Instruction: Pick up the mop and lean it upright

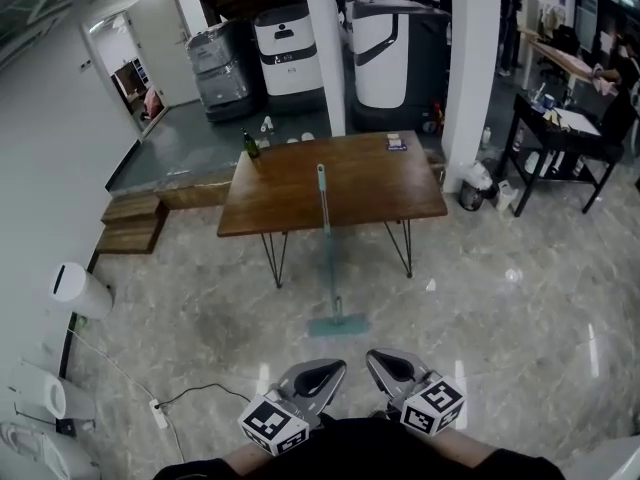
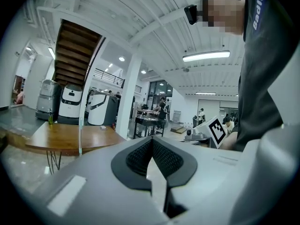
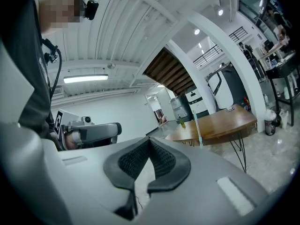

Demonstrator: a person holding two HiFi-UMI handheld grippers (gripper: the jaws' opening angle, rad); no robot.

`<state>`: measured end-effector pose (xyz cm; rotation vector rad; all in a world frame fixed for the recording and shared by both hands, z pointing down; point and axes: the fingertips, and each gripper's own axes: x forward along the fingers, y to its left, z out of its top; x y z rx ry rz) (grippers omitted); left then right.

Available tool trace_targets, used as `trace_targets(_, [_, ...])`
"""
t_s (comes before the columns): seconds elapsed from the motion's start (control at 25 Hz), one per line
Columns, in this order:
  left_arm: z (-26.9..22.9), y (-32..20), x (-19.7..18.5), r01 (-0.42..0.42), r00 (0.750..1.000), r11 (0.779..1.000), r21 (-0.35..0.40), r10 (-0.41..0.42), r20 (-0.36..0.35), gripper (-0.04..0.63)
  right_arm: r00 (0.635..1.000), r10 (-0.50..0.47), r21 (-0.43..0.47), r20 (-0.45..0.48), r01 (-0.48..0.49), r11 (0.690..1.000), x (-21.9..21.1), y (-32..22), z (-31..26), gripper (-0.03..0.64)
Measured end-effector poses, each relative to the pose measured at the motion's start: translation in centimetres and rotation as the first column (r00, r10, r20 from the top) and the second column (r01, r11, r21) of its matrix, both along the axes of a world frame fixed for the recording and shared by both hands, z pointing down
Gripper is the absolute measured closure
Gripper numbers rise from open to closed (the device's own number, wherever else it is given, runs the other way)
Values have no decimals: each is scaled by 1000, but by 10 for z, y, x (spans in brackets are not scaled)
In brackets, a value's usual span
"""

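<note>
Your left gripper [image 1: 318, 376] and right gripper [image 1: 392, 368] sit clenched and empty in the head view. The mop [image 1: 325, 238] stands well ahead between them, handle upright against the table's [image 1: 370, 183] near edge. Left gripper view: jaws together, mop [image 2: 80, 135] ahead-left. Right gripper view: jaws together, mop [image 3: 198, 130] ahead-right.

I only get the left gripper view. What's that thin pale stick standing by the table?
Observer: A mop; the head view shows its flat head on the floor, handle leaning on the table's edge.
Operator: Is the person's other tool holding anything?
Observer: No. Its own view shows the right gripper's jaws shut, nothing between them.
Operator: Anything else on the floor nearby?
Observer: A power strip with its cable, left of the left gripper.
</note>
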<state>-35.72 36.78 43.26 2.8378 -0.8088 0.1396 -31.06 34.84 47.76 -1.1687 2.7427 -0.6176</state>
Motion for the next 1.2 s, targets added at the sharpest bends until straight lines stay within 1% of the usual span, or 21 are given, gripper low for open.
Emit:
trace_targets(0.16, [2,-7,6,18,1000,1000,-4,-18,7,577,1000,2,-11,1,-2,1000,9,-8,5,612])
trace_targets(0.28, [2,-15,7,24,1000,1000,6,-24,-1,577,1000,4,-14,1,-4,1000,12,-18,7,612])
trace_targets(0.4, [3,-25,7,22,1000,1000,-3,-22,-11,577,1000,6,-27,-15,-6,1000,12,-27,7,612])
trace_targets(0.52, [6,-42,2,13,1000,1000,-5,-13,-24,577,999,16,-30,-35,-17,999,11,-44,12,612])
trace_targets(0.72, [10,-83,-7,-20,998,1000,8,21,-62,577,995,63,-32,-76,-66,997,8,-85,13,611])
trace_targets(0.88, [6,-129,-32,-28,996,1000,-1,28,-85,577,991,70,-37,-114,-74,997,-16,-125,13,611])
trace_targets(1.04, [2,-182,-66,-28,993,1000,5,29,-113,577,987,83,-57,-136,-91,994,-43,-180,15,609])
trace_targets(1.2, [1,-229,-107,-24,989,1000,-18,21,-148,577,982,109,-93,-154,-124,988,-74,-230,14,579])
